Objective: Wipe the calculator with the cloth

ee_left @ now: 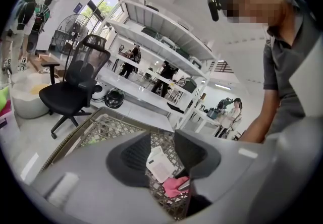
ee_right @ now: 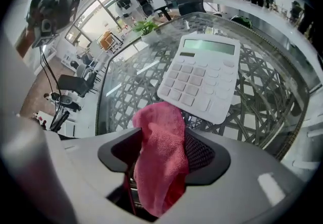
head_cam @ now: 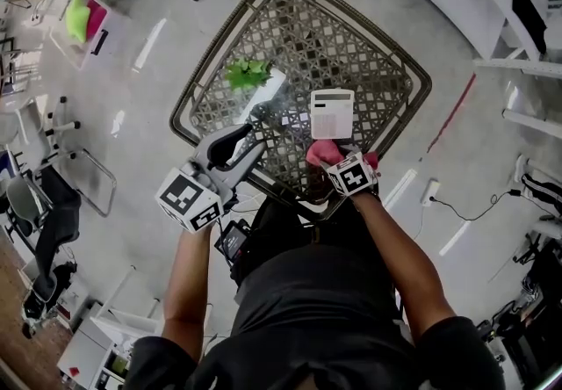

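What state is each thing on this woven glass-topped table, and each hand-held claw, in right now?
White plastic calculator: lying flat, keys up, nothing pressing on it.
Pink terry cloth: draped loose between the right gripper's jaws, just short of the calculator.
Right gripper: jaws wide apart, not clamping the cloth.
Left gripper: jaws apart, empty, off to the side.
Green leafy plant: standing on the table, untouched.

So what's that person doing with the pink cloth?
A person is getting ready to wipe the calculator, which lies on the table. The cloth sits loosely between the wide-open jaws of the right gripper, right by the calculator's near edge and apparently not on it yet. The left gripper hovers over the table to the left, open and empty.
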